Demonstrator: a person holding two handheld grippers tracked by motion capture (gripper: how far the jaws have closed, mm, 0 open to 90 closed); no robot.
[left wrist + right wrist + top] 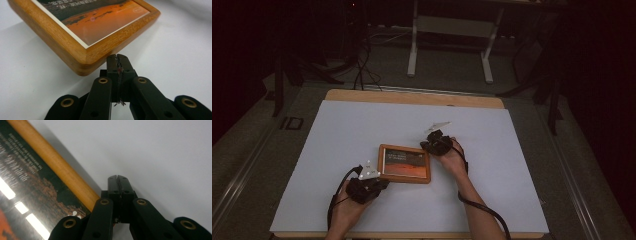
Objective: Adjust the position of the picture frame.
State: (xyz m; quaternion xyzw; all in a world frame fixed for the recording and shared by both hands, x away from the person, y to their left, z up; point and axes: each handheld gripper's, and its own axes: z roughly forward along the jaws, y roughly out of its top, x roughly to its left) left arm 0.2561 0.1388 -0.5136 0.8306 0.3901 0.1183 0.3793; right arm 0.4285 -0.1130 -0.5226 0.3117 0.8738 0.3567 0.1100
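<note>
The counter is a wide pale sheet over a wooden top, and on it lies a picture frame, flat and face up, between the two tools. The frame is a container of sorts — a rounded, honey-coloured wooden border around a print with a thin white margin; the print shows a dark upper band with lines of small white writing and an orange-red lower part. In the left gripper view one rounded corner of the frame sits just ahead and to the left of the jaw tips. In the right gripper view one wooden side of the frame runs slantwise to the left of the jaws, with glare stripes on the glass.

The left tool lies at the frame's near left corner, held by the person's left hand coming in from the bottom edge. Its jaws are clenched on nothing, just beside the corner; whether they touch it I cannot tell.

The right tool sits at the frame's far right corner, the right hand angled inward — jaws pressed together and empty, close beside the wooden side.
</note>
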